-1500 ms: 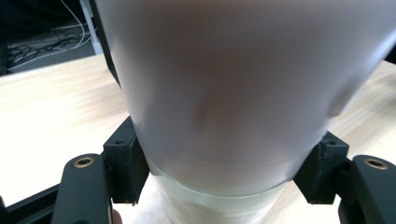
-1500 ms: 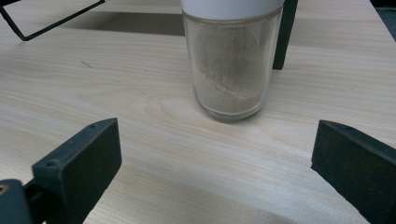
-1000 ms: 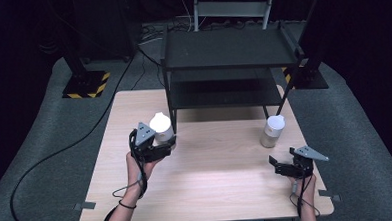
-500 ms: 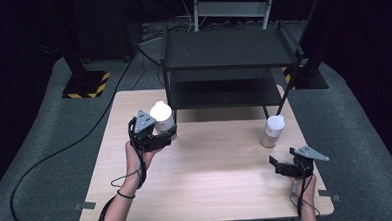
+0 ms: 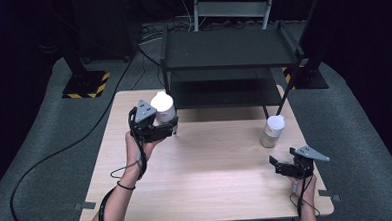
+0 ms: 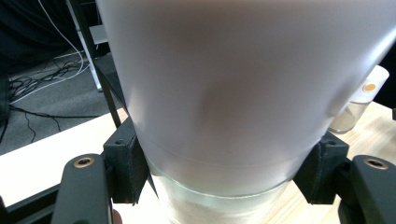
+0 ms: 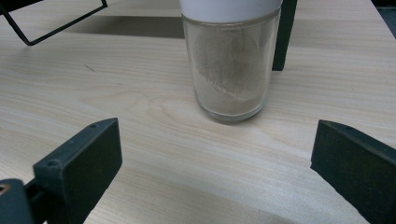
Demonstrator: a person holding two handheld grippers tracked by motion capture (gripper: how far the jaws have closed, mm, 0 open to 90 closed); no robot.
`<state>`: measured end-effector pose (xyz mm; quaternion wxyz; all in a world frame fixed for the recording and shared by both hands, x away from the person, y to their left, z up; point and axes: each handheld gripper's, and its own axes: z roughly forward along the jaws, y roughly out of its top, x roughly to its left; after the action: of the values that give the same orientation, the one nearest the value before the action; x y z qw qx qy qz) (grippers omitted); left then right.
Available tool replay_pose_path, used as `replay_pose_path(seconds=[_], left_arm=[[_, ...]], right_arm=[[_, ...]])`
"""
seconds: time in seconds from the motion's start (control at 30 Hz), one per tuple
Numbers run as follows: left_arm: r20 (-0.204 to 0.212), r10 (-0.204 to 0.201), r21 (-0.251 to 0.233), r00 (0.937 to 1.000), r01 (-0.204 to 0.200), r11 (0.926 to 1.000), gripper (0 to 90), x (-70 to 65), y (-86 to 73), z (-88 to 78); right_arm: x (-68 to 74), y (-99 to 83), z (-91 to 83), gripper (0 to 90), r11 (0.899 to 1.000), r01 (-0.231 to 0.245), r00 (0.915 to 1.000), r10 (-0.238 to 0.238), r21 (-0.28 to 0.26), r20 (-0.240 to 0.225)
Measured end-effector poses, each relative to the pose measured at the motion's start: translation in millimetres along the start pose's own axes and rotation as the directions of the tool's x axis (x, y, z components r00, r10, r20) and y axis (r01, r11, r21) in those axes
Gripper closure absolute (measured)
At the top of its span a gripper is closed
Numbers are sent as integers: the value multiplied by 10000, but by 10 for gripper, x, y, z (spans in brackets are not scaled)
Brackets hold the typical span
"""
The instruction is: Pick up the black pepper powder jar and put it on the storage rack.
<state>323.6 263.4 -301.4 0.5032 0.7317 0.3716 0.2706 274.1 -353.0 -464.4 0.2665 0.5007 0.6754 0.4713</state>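
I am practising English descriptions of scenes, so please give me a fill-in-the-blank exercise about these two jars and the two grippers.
1. The left gripper is shut on a jar with a ____ lid.
2. The right gripper has its jaws ____, with nothing between them.
3. The second jar stands on the wooden ____.
4. The black shelf rack stands at the table's ____ edge, away from the person.

Missing words: white; open; table; far
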Motion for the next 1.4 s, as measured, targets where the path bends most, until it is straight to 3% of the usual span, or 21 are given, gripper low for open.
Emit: replay_pose_path(seconds=[0.43,1.4], left_arm=[[-19,221,47,9998,-221,9997,307,-4,217,113],[10,246,143,9997,-246,9996,307,46,506,311]], right_arm=[[-3,-3,-1,9,10000,1,10000,-1,-13,-11],[-2,0,0,10,10000,21,10000,-21,1,-18]])
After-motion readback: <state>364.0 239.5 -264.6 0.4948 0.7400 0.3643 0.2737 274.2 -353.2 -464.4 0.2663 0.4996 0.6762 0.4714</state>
